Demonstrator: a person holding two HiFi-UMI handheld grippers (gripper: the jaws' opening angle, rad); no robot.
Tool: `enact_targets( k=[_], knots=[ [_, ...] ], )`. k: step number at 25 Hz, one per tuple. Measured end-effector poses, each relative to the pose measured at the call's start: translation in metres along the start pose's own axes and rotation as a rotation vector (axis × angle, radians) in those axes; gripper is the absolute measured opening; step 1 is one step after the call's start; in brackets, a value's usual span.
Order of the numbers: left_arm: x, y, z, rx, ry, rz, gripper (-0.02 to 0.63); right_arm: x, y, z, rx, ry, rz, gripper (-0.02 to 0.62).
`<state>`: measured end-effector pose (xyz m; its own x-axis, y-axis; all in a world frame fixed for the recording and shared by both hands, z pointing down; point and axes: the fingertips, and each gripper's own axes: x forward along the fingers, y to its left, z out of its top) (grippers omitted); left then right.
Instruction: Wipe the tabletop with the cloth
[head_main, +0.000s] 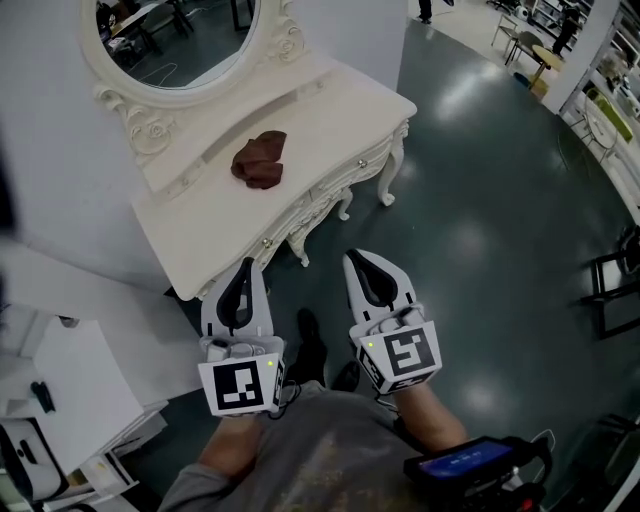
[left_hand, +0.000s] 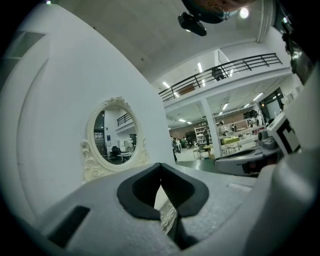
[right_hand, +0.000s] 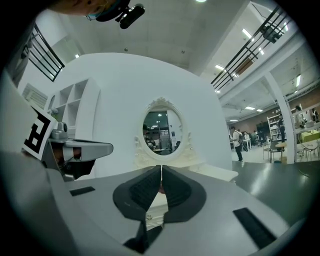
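Note:
A crumpled brown cloth (head_main: 260, 160) lies on the top of the white carved dressing table (head_main: 330, 110), in front of its oval mirror (head_main: 180, 40). Both grippers hover over the dark floor, short of the table's front edge and apart from it. The left gripper (head_main: 243, 266) points at the table's near corner and is shut, with nothing between its pads. To its right, the right gripper (head_main: 362, 258) is also shut and holds nothing. The left gripper view has the left gripper (left_hand: 160, 166) below the mirror (left_hand: 116, 140). In the right gripper view the right gripper (right_hand: 161, 168) lines up with the mirror (right_hand: 161, 131).
White shelving (head_main: 60, 400) stands at the lower left, by a white wall behind the table. Dark green floor (head_main: 480, 200) spreads to the right, with chairs (head_main: 612, 290) at the far right edge. The person's shoes (head_main: 310, 345) show between the grippers. People stand far off in the hall (right_hand: 236, 142).

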<state>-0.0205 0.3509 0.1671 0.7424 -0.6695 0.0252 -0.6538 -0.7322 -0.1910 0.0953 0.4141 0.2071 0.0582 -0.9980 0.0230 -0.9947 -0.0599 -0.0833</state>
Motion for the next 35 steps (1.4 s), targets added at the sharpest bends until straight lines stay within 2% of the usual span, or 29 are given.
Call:
enact_targets(
  k=[6,15,23,31,35],
  knots=[
    [0.047,0.028,-0.03,-0.045,0.046,-0.001,0.014,0.052,-0.01,-0.015,-0.005,0.049,-0.002,0.015],
    [0.142,0.072,-0.052,-0.057,0.084,-0.042,0.014,0.15,-0.037,-0.018,-0.001,0.069,-0.021,0.015],
    [0.201,0.113,-0.037,-0.021,0.03,-0.063,0.015,0.218,-0.046,0.007,-0.014,0.028,-0.042,0.015],
    [0.237,0.146,-0.005,0.018,-0.083,-0.072,0.016,0.256,-0.045,0.043,-0.064,-0.068,-0.05,0.015],
    [0.248,0.153,-0.01,0.021,-0.083,-0.077,0.017,0.273,-0.045,0.042,-0.05,-0.074,-0.039,0.015]
  ],
)
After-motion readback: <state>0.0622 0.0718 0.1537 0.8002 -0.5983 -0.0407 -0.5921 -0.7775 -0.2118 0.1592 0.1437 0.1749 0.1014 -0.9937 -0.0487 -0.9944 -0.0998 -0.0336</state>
